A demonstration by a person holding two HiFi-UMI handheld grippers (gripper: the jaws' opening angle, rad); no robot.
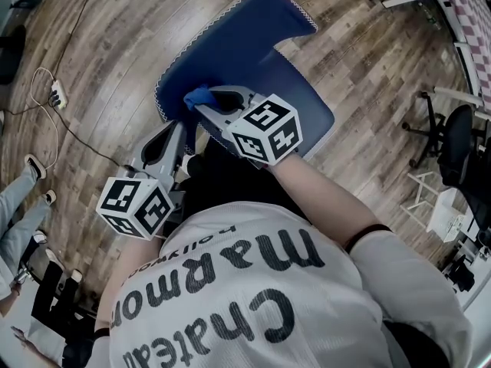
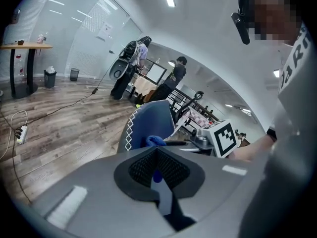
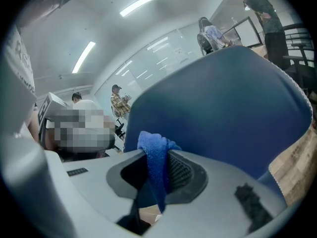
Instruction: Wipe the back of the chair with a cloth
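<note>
The blue chair [image 1: 238, 44] stands right ahead of the right gripper [image 1: 205, 102] and fills most of the right gripper view, so nothing passes straight through. The cloth [image 1: 198, 96] pinched in its jaws lies against the chair. The left gripper [image 1: 175, 129], jaws together, sits just beside the right one, with little room between them. Wood floor [image 1: 115, 37] lies open round the chair. A power strip [image 1: 56, 94] lies on it at the left, and an office chair [image 1: 456, 140] stands well apart at the right.

Left tongs [image 1: 173, 133], right tongs [image 1: 203, 104]: jaws together
</note>
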